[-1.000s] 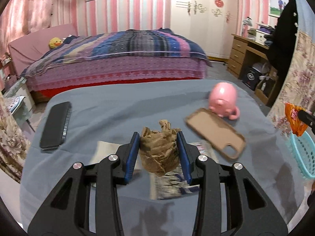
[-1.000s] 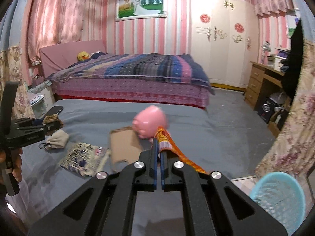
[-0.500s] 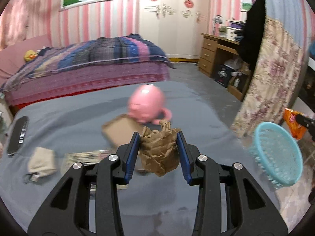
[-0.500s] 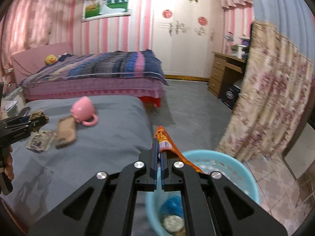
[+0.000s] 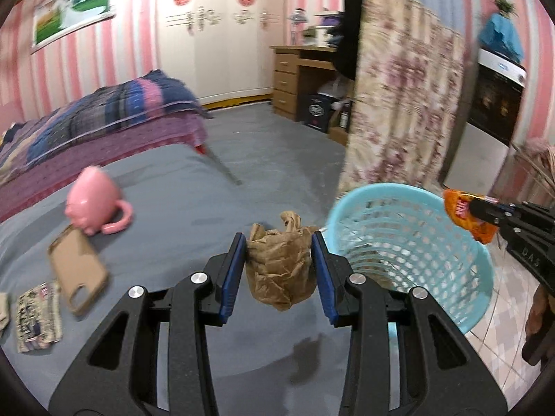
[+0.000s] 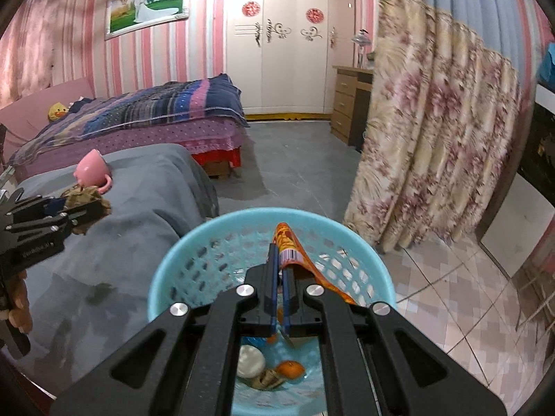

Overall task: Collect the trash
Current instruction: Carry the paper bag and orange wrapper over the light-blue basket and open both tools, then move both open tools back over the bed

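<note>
Right gripper [image 6: 279, 277] is clamped on an orange snack wrapper [image 6: 289, 246], jaws pressed nearly together on the thin film. I hold it directly above the mouth of the turquoise mesh wastebasket [image 6: 166, 263], which stands on the floor just off the right-hand edge of the grey-covered bed [image 5: 194, 190]. The basket bottom already holds a white round lid, an orange peel and some scraps.

Left gripper [image 5: 279, 260] grips a crumpled brown paper bag [image 5: 279, 263] between its blue pads [image 5: 231, 270], jaws held fairly wide by the wad. It hovers over the bed surface near that right-hand edge, with the basket rim just beyond its right finger, so the bag is not yet over the opening.

Remaining on the bed: pink mug [image 5: 92, 201], tan phone case [image 5: 78, 274] touching it, and a printed packet [image 5: 38, 312] toward the near left corner.

Risks, my judgement:
- The wrapper is light film; on release it may cling to a pad or drift and land on the tiled floor.
- If I open the left jaws here, the bag falls on the bed or catches the rim.
- Both tools converge on one opening; they could collide or tip the light basket.
- The view is blurred, so my depth reading at the rim is poor.
</note>
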### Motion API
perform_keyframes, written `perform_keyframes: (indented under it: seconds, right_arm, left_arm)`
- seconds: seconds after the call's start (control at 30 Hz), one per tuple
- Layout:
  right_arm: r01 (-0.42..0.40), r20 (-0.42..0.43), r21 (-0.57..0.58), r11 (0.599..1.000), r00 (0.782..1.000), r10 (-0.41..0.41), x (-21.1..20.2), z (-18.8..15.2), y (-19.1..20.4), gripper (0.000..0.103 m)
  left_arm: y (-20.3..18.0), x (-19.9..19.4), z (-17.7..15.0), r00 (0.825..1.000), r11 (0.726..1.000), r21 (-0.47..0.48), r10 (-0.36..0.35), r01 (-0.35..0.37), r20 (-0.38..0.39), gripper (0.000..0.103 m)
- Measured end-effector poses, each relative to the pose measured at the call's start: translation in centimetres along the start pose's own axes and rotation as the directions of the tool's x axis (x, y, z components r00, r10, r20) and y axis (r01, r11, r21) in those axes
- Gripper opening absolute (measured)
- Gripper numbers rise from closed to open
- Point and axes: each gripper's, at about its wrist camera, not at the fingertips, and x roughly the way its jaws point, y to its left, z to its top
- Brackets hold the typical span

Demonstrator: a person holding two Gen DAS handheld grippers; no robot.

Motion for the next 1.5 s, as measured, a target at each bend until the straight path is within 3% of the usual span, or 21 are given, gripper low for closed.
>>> perform_keyframes:
  seconds: [0.2, 0.33, 0.37, 0.43, 0.47, 0.63, 0.8, 1.0, 1.23, 1.27, 1.33, 1.4, 1.5]
  right_arm:
    - [0.013, 0.001, 0.034, 0.999, 1.000, -0.013, -0.2, -0.9, -1.8, 0.002]
    - [0.018, 0.004, 0.048, 0.999, 1.000, -0.018, -0.5, -1.3, -2.5, 0.002]
    - [0.019, 0.005, 0.056, 0.998, 1.000, -0.019, -0.5, -1.3, -2.8, 0.002]
    - [0.018, 0.006, 0.063, 0.998, 1.000, -0.018, -0.5, -1.4, -3.0, 0.002]
    - [0.017, 0.006, 0.065, 0.998, 1.000, -0.018, -0.5, -1.4, -3.1, 0.002]
    - [0.018, 0.001, 0.061, 0.998, 1.000, -0.018, -0.3, -1.5, -3.1, 0.002]
    - [0.006, -0.016, 0.070, 0.998, 1.000, -0.004, 0.6, -1.6, -2.6, 0.002]
    - [-0.009, -0.047, 0.059, 0.998, 0.999, 0.012, 2.1, -1.1, -0.9, 0.003]
    - [-0.014, -0.172, 0.145, 0.989, 0.984, 0.039, 4.8, -0.5, -1.1, 0.004]
    - [-0.013, -0.186, 0.155, 0.988, 0.982, 0.042, 5.0, -0.5, -1.2, 0.006]
    - [-0.004, -0.204, 0.168, 0.986, 0.978, 0.039, 5.2, -0.7, -1.1, 0.020]
    - [0.001, -0.215, 0.179, 0.984, 0.976, 0.039, 5.3, -0.9, -0.9, 0.050]
    - [0.014, -0.217, 0.166, 0.986, 0.976, 0.023, 5.1, -1.1, -0.1, 0.057]
  left_arm:
    - [-5.1, 1.4, 0.7, 0.998, 0.996, 0.064, -0.067, 0.066, 0.016, 0.038]
    - [-6.9, 2.3, 1.7, 0.995, 0.991, 0.082, -0.103, 0.101, 0.018, 0.045]
    - [-7.2, 2.4, 1.9, 0.994, 0.991, 0.084, -0.106, 0.104, 0.019, 0.050]
    - [-7.5, 2.5, 2.3, 0.996, 0.992, 0.095, -0.088, 0.085, 0.027, 0.075]
    - [-7.6, 2.5, 2.5, 0.997, 0.993, 0.099, -0.070, 0.066, 0.038, 0.078]
    - [-5.7, 2.0, 3.2, 0.998, 0.997, 0.080, -0.022, 0.017, 0.060, 0.087]
    - [-2.7, 1.2, 3.1, 0.998, 1.000, 0.019, 0.000, -0.002, 0.062, 0.090]
    - [-0.7, -0.4, 2.5, 0.996, 0.999, 0.016, 0.046, -0.048, 0.072, 0.092]
    - [1.7, -2.7, 1.6, 0.994, 0.997, -0.017, 0.075, -0.074, 0.084, 0.093]
    - [2.2, -3.0, 1.5, 0.993, 0.997, -0.023, 0.080, -0.079, 0.083, 0.094]
    - [3.1, -3.5, 1.3, 0.993, 0.996, -0.032, 0.091, -0.089, 0.080, 0.094]
    - [3.9, -4.2, 1.1, 0.992, 0.994, -0.043, 0.101, -0.098, 0.081, 0.094]
    - [5.5, -5.3, 0.7, 0.989, 0.992, -0.059, 0.119, -0.114, 0.084, 0.094]
